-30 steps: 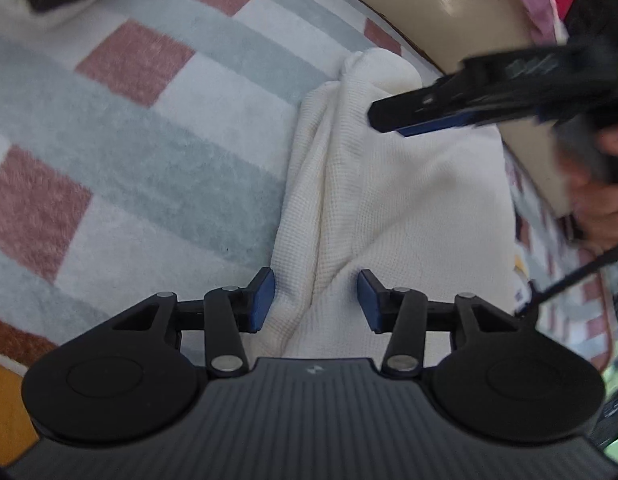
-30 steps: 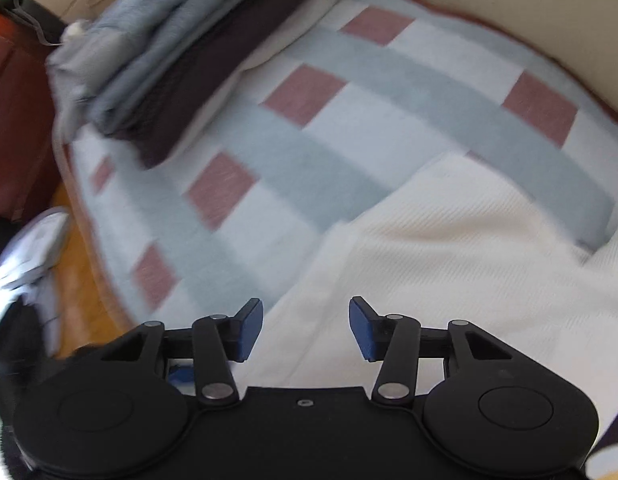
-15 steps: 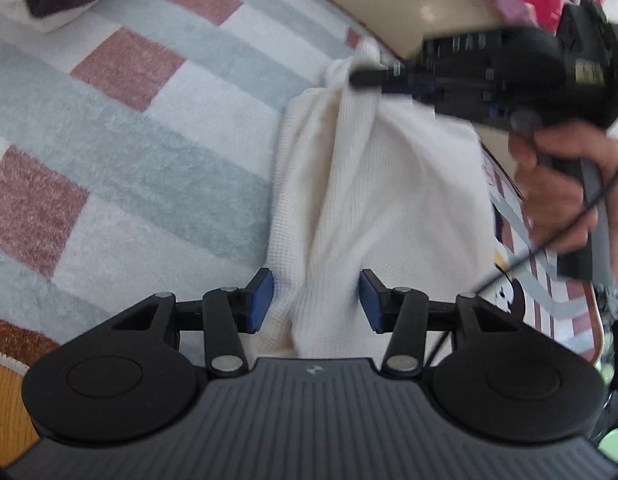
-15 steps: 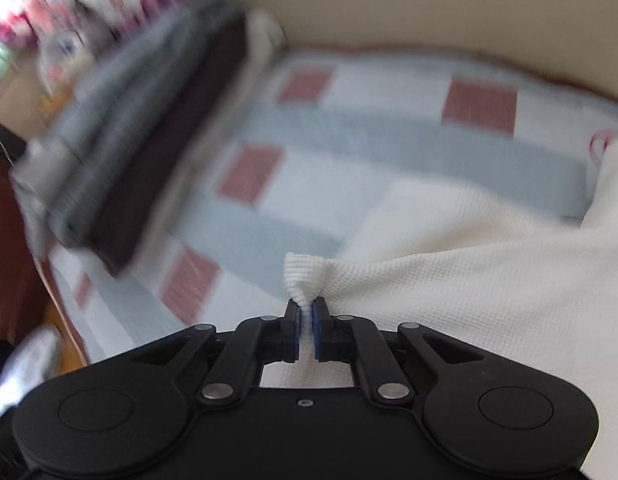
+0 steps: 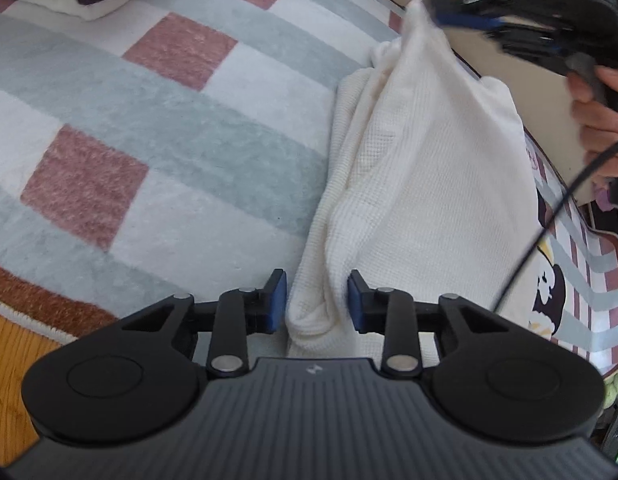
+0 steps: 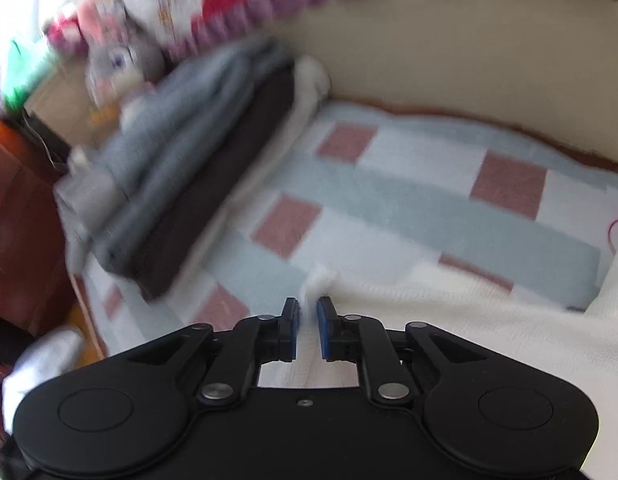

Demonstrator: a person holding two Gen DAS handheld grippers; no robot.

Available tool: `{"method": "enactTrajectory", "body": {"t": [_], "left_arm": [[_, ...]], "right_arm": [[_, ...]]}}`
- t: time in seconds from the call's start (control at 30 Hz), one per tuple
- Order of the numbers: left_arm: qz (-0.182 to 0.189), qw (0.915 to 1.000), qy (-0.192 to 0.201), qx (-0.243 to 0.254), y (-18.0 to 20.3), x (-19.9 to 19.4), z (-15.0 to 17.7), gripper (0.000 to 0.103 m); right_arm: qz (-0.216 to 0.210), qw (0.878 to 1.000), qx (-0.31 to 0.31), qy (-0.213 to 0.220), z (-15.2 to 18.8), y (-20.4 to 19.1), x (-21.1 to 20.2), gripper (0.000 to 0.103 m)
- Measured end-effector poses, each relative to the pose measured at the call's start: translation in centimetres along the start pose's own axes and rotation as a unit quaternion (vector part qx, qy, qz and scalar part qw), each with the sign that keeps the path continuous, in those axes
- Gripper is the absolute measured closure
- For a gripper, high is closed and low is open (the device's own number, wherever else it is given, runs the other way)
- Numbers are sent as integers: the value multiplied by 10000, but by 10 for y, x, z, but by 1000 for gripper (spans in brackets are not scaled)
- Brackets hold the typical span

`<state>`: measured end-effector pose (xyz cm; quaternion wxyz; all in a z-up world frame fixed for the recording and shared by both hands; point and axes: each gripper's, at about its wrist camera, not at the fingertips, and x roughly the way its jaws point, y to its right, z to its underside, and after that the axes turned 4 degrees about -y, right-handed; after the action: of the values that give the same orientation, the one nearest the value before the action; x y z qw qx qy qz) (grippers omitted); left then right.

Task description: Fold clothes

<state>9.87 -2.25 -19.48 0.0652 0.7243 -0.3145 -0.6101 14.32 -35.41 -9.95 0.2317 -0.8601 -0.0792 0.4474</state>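
A white waffle-knit cloth (image 5: 429, 160) lies on the checked blanket (image 5: 169, 120). Its near folded corner sits between the blue pads of my left gripper (image 5: 316, 300). Those jaws are closing, and the pads stand just clear of the fabric. In the left wrist view my right gripper (image 5: 437, 10) pinches the cloth's far corner and holds it raised, so the fabric tents upward. In the right wrist view the right gripper (image 6: 307, 320) has a tuft of the white cloth (image 6: 449, 320) between its narrow pads. Its jaws are opening slightly with the fabric still caught.
A stack of folded grey and dark clothes (image 6: 181, 184) lies along the blanket's far left, with a stuffed toy (image 6: 121, 60) behind it. A beige padded wall (image 6: 469, 60) borders the back. A person's hand (image 5: 601, 120) and a cable are at the right. Wooden floor (image 5: 13, 360) shows beyond the blanket's edge.
My right gripper came down on the cloth's far corner, shut on it and lifted it, pulling the fabric up. The left jaws narrowed around the near corner.
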Motion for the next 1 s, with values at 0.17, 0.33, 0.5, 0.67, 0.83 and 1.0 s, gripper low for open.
{"method": "enactTrajectory", "body": {"t": [0.17, 0.33, 0.5, 0.67, 0.83, 1.0], "left_arm": [[-91, 9999, 81, -31, 0, -5, -1, 68], [354, 9948, 872, 377, 17, -40, -4, 64], [979, 9839, 1414, 493, 34, -23, -35, 62], [111, 9924, 891, 840, 52, 33, -41, 67], [62, 9939, 791, 770, 47, 28, -40, 67], [-700, 9929, 827, 497, 35, 20, -42, 55]], "right_arm": [[1256, 9891, -156, 748, -7, 55, -66, 64], [1928, 9800, 144, 481, 25, 102, -93, 54], [1652, 9823, 805, 353, 65, 140, -89, 38], [1419, 9825, 1081, 531, 77, 153, -62, 75], [2015, 9729, 829, 773, 70, 153, -57, 76], [2341, 9641, 760, 996, 77, 145, -79, 60]]}}
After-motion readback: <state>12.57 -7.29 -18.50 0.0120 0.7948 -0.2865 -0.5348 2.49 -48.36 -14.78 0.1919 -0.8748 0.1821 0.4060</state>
